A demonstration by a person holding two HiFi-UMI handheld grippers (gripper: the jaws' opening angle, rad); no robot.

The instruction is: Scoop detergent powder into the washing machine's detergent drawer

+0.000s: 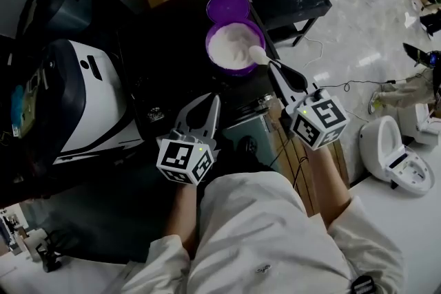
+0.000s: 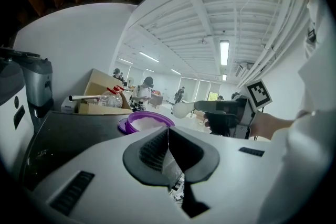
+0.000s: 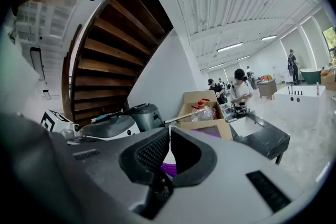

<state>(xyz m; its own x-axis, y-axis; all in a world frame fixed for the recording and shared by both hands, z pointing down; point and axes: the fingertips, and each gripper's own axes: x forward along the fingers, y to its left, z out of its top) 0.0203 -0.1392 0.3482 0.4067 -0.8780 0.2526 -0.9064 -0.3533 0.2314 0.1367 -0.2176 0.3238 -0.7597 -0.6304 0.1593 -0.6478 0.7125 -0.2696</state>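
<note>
Here the right gripper (image 1: pixel 279 72) has its jaws clamped on a white spoon (image 1: pixel 258 55), its scoop end over the powder (image 1: pixel 231 46) in the purple bowl (image 1: pixel 209 48). The left gripper (image 1: pixel 212 103) hovers beside the bowl, jaws closed on nothing. The spoon's handle is hidden within the jaws.

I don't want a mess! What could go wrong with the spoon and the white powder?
The right gripper pinches the spoon only by its handle's end, so it might twist and tip powder out.
The spoon sits at the rim of the purple bowl, so a bump could shove the bowl or scatter powder.
The left gripper is shut and off the bowl, so nothing steadies it.
</note>
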